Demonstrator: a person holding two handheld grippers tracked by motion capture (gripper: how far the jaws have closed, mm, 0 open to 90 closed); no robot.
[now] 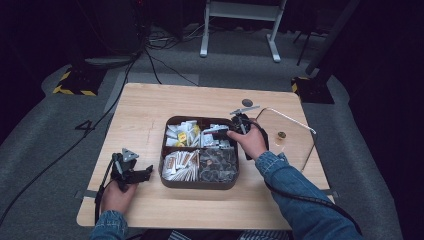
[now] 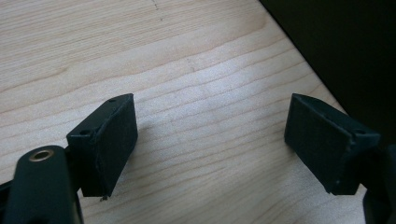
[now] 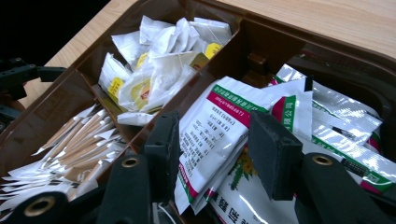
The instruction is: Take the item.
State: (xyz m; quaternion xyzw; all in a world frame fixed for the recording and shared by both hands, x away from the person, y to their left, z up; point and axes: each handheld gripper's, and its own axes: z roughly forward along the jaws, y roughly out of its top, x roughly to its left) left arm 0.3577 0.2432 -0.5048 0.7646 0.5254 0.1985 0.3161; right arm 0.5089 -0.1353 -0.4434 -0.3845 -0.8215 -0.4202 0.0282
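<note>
1. A dark room with grey carpet and trailing cables surrounds a light wooden table [image 1: 150,110].
2. A brown divided tray [image 1: 200,183] sits near the middle of the table, split into four compartments.
3. A clear curved lid or cover with a metal rim [image 1: 295,131] lies on the table just to the right of the tray.
4. The right hand [image 1: 251,142], in a denim sleeve, reaches over the tray's far right compartment with the right claw [image 1: 222,131].
5. The left hand [image 1: 119,196] rests on the table well to the left of the tray, holding the left claw [image 1: 145,173] low over the bare wood.
6. In the left gripper view the left claw [image 2: 210,144] stands wide open, with nothing but table between its pads.
7. In the right gripper view the right claw [image 3: 215,149] is partly open around a white sachet with a red and green band [image 3: 215,126]; the sachet lies between the pads in the far right compartment, and I cannot tell whether the pads press on it.
8. More silver and white sachets [image 3: 336,116] are stacked beneath and beside it.
9. White tea bags with yellow tags [image 3: 154,70] fill the neighbouring compartment.
10. Slim paper sticks [image 3: 79,140] lie in the compartment nearest the left hand.
11. A small dark round disc [image 1: 247,102] lies on the table beyond the tray.
</note>
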